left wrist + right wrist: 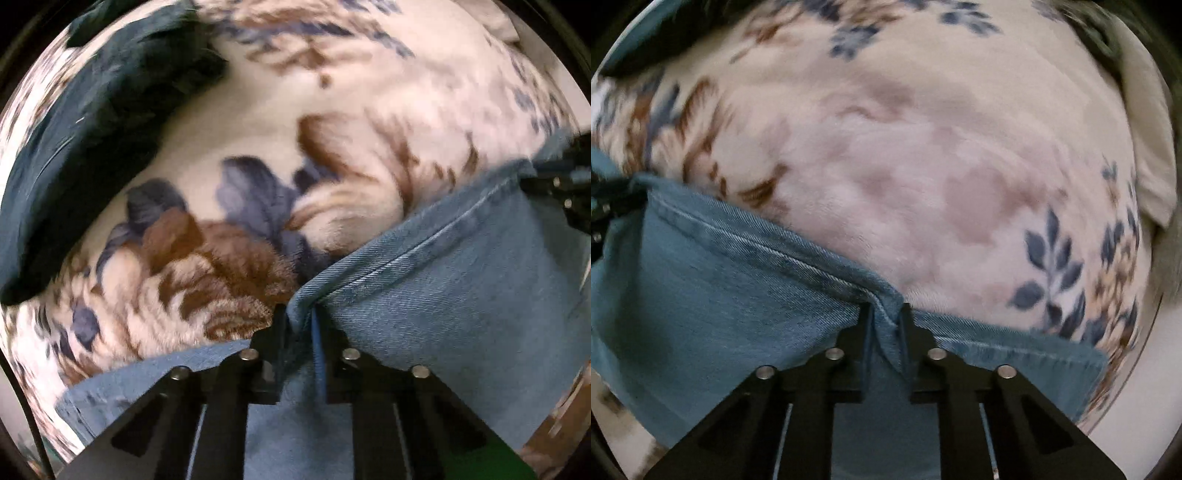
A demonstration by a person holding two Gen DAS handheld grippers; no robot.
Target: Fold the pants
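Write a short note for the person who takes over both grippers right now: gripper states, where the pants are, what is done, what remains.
Left gripper: shut on the stitched edge of the denim pants.
Right gripper: shut on the same edge, further along; it shows at the right border of the left wrist view.
Pants hang stretched between both grippers over the floral blanket. A dark teal cloth lies at the far left.
Done: edge gripped with both. Left: carry it over, lay it down, finish the fold.

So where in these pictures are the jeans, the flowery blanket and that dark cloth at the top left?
jeans (713,295), right wrist view, flat denim below the stitched hem.
flowery blanket (258,122), left wrist view, pale patch above the blue flower.
dark cloth (96,122), left wrist view, middle of the bunched teal fabric.
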